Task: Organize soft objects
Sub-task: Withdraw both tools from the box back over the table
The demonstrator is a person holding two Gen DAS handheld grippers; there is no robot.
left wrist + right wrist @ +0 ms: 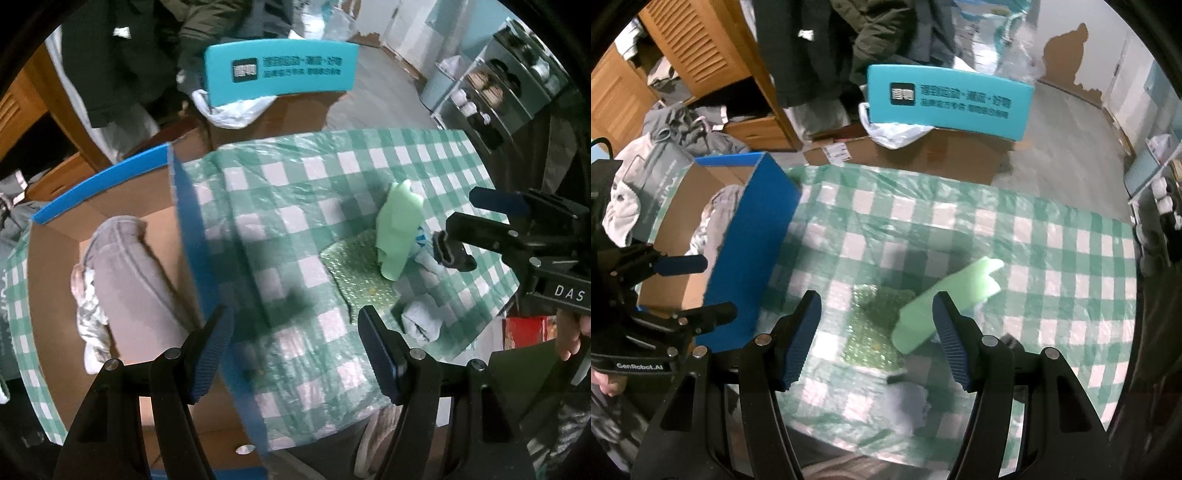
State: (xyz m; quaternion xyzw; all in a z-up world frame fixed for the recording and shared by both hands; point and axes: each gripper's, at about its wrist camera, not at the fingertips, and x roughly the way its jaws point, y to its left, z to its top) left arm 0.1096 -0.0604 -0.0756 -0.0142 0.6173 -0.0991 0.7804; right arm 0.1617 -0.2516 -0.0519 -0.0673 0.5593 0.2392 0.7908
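Observation:
A blue cardboard box point(186, 229) point(753, 236) stands at the left of a green checked table and holds grey clothing point(129, 280) point(718, 206). A pale green foam piece point(397, 229) point(942, 299) lies on a green bubble-wrap sheet point(354, 273) point(873, 325). A rolled grey sock point(421, 319) point(908, 406) lies at the table's near edge. My left gripper point(295, 350) point(698, 288) is open and empty beside the box. My right gripper point(875, 339) point(465, 229) is open and empty just above the foam and bubble wrap.
The table has a green checked cloth point(295, 184) point(1034, 240). Behind it a teal sign point(280, 70) point(949, 101) rests on a cardboard box with a white bag. A wooden cabinet point(701, 55) and clothes are at back left, a shoe rack point(498, 92) at right.

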